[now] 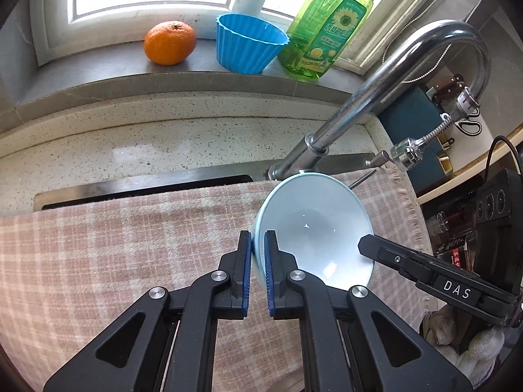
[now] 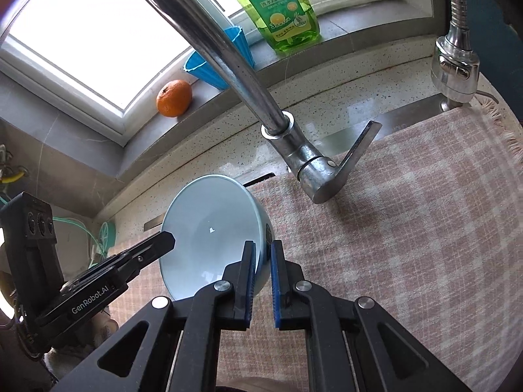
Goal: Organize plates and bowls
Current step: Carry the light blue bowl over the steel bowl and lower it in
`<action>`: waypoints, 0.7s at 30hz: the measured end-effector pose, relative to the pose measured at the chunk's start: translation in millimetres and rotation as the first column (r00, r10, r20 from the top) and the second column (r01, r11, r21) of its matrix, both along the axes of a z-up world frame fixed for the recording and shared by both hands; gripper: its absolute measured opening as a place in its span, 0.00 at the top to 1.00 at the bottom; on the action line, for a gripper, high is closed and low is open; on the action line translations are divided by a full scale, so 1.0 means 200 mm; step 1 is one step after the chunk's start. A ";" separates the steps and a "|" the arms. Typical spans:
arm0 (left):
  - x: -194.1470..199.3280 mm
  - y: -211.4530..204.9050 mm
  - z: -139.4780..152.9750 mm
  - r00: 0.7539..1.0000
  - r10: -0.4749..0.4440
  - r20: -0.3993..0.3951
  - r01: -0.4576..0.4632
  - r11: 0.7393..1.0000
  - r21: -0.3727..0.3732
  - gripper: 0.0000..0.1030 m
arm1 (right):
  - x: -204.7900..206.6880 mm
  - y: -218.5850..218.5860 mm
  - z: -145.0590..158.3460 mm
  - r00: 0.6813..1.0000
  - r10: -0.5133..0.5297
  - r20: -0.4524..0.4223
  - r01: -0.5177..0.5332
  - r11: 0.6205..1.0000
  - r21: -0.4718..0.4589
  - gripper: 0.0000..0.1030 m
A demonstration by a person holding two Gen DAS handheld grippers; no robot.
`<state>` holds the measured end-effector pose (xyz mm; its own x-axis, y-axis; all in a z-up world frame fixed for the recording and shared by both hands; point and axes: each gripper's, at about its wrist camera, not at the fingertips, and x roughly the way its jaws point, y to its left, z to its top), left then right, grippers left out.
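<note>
A pale blue bowl [image 1: 313, 228] is held tilted above a pink checked cloth [image 1: 114, 254] that covers the sink. My left gripper [image 1: 258, 245] is shut on the bowl's left rim. My right gripper [image 2: 263, 254] is shut on the bowl's opposite rim; the bowl also shows in the right wrist view [image 2: 209, 232]. Each gripper appears in the other's view: the right one [image 1: 369, 245] at the bowl's right edge, the left one [image 2: 163, 240] at its left edge. No plates are in view.
A chrome tap [image 1: 376, 98] arches just behind the bowl, its lever [image 2: 359, 147] close by. On the window sill stand an orange [image 1: 170, 42], a blue fluted cup [image 1: 248, 42] and a green detergent bottle [image 1: 327, 26]. A speckled counter [image 1: 130, 150] lies behind the sink.
</note>
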<state>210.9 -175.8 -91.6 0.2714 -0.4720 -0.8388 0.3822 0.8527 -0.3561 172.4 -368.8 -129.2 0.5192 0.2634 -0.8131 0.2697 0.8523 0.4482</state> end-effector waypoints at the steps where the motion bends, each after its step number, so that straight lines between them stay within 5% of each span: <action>1: -0.02 0.01 0.01 1.000 -0.002 0.003 0.002 1.000 -0.005 0.94 | -0.02 0.01 0.02 1.000 0.003 0.005 -0.003 1.000 -0.002 0.92; 21: -0.50 0.13 0.14 0.999 -0.040 0.023 0.041 0.997 -0.060 0.94 | -0.54 0.12 0.17 0.999 0.041 0.032 -0.040 0.999 -0.028 0.92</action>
